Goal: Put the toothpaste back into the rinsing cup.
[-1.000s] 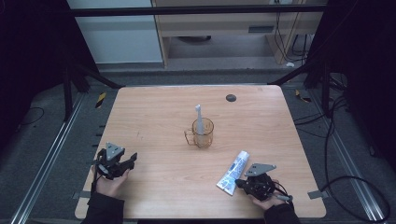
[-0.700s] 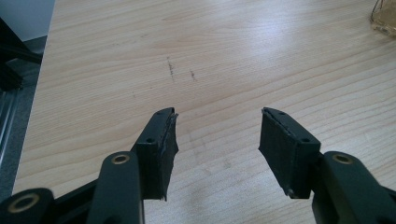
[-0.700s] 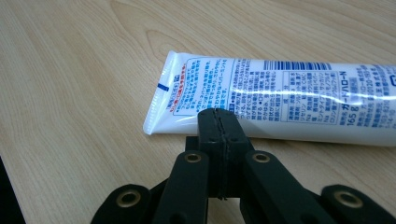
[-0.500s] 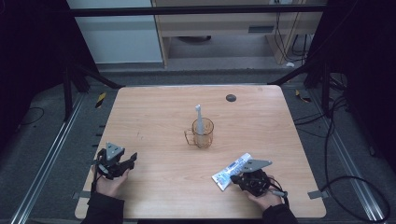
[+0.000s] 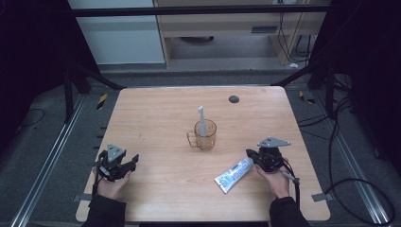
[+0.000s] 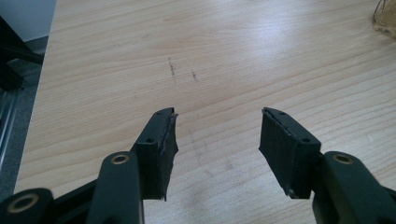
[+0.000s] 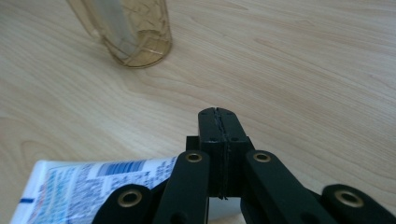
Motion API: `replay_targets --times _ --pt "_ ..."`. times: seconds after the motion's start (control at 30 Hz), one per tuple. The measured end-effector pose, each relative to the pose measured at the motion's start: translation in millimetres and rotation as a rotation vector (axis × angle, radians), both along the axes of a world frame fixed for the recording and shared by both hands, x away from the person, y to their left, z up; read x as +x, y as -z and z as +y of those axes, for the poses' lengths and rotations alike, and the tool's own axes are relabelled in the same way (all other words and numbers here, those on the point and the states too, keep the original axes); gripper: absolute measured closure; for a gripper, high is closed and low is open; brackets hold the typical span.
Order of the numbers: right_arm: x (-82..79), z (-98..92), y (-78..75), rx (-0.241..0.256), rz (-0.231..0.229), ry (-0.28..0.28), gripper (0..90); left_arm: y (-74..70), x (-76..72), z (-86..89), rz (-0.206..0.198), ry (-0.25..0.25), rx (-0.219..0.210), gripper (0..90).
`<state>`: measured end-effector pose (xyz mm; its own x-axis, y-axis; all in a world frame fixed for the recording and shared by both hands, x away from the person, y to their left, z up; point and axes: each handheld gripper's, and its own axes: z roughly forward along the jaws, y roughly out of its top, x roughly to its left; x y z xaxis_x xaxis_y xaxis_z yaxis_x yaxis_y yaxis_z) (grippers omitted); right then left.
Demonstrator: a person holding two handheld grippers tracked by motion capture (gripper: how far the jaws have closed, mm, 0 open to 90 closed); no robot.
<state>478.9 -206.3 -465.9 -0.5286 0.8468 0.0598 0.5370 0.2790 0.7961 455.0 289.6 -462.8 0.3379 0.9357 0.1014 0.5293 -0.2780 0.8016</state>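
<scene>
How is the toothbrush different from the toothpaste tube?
The toothbrush stands upright inside the amber cup; the toothpaste tube lies flat on the table. The toothbrush is thin and plain pale; the toothpaste tube is wide and white with blue print. The toothbrush sits mid-table away from both grippers; the toothpaste tube lies right by the right gripper, whose jaws are shut. Both are light-coloured.

Right gripper (image 5: 259,160) farther right and off the toothpaste tube (image 5: 233,174), the tube now flatter across the table
</scene>
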Motion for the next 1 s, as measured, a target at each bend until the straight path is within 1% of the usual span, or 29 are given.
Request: replay_targets --times 0.07,0.17,0.23,0.3,0.37,0.63,0.7,0.87,1.0 --pt "5.1 0.4 2.2 -0.016 0.011 0.01 90.0 0.1 0.2 0.1 0.0 -0.001 0.0 44.9" --pt "10.0 1.5 4.0 -0.026 0.018 0.003 90.0 0.1 0.3 0.2 0.0 -0.002 -0.001 44.8" --pt "11.2 2.4 5.9 -0.033 0.027 -0.002 90.0 0.1 0.4 0.4 0.0 -0.003 -0.001 44.7" --pt "11.6 2.4 7.1 -0.054 0.034 -0.004 90.0 0.1 0.6 0.4 0.0 -0.002 0.0 44.8" --pt "11.7 1.6 8.6 -0.059 0.043 -0.003 90.0 0.2 0.7 0.2 0.002 -0.001 0.001 44.7" --pt "7.6 -2.8 8.2 -0.069 0.047 -0.004 90.0 0.3 0.8 0.7 0.002 0.0 -0.001 44.8" --pt "6.2 -4.0 8.2 -0.063 0.051 -0.001 90.0 0.2 0.6 0.6 0.001 0.0 -0.001 44.8" --pt "3.2 -6.5 7.6 -0.096 0.049 -0.002 90.0 -0.1 0.5 1.0 0.001 -0.001 -0.004 44.8" --pt "1.4 -8.8 8.0 -0.093 0.054 0.003 90.0 -0.4 0.1 1.0 -0.002 -0.001 -0.003 44.8"
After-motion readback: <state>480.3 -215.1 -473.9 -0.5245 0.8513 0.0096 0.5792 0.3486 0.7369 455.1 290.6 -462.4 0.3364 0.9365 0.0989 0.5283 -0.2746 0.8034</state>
